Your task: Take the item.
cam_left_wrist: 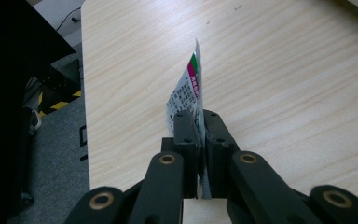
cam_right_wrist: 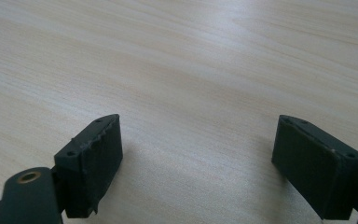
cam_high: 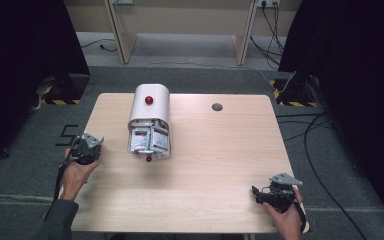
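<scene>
Overhead, a white dispenser (cam_high: 149,122) lies far-left on the counter (cam_high: 220,155); left gripper (cam_high: 86,148) near its left, right gripper (cam_high: 275,194) near-right. Left gripper view: jaws clamp a packet (cam_left_wrist: 189,91). Right gripper view: jaws spread wide, holding nothing.

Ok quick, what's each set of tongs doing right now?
Left tongs: shut on a thin white printed packet.
Right tongs: open, holding nothing, over the pale wooden table.

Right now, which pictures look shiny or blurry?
Right gripper view: a soft white glare on the table beyond the open jaws. Left gripper view: the packet's small print is too blurry to read. High view: dark at both sides.
</scene>
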### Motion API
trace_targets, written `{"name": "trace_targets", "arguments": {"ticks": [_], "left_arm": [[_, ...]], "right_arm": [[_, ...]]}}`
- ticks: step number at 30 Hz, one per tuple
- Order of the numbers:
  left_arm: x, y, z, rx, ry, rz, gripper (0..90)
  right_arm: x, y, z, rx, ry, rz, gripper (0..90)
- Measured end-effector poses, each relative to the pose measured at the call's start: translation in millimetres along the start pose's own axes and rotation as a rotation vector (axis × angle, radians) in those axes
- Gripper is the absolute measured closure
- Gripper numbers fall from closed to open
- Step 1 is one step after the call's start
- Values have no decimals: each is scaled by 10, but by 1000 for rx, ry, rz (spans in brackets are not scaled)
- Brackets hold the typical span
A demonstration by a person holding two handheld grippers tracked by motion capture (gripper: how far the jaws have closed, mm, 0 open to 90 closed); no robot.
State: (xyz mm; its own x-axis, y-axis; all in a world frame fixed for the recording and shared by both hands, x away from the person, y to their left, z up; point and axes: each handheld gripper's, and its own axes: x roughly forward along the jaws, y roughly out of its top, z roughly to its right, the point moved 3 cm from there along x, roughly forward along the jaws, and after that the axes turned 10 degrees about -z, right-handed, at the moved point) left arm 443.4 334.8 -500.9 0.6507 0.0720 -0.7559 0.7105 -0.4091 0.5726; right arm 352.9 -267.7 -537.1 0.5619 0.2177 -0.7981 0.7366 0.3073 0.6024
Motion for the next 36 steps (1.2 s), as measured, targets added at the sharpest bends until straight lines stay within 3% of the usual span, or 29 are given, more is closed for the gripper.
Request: {"name": "trace_targets", "arguments": {"ticks": [10,15,19,23,25,28,31,36], "left_arm": [[96,-18,115,21,-24,-24,818],[125,-17,137,12,-46,-33,797],[161,-30,165,23,-69,-67,699],[168,-35,155,-5,-85,-75,604],[159,-36,153,-45,-138,-65,578],[145,-26,166,-57,-166,-51,550],[132,-26,160,-55,-161,-50,526],[58,-25,125,-87,-170,-26,511]], "right_arm": [[0,0,0,0,0,0,166],[0,1,0,0,0,0,166],[1,2,0,0,0,-1,166],[1,2,0,0,0,-1,166],[1,2,-2,2,2,-1,166],[1,2,-2,2,2,-2,166],[2,3,-2,2,2,-2,166],[3,4,-3,2,2,-1,166]]}}
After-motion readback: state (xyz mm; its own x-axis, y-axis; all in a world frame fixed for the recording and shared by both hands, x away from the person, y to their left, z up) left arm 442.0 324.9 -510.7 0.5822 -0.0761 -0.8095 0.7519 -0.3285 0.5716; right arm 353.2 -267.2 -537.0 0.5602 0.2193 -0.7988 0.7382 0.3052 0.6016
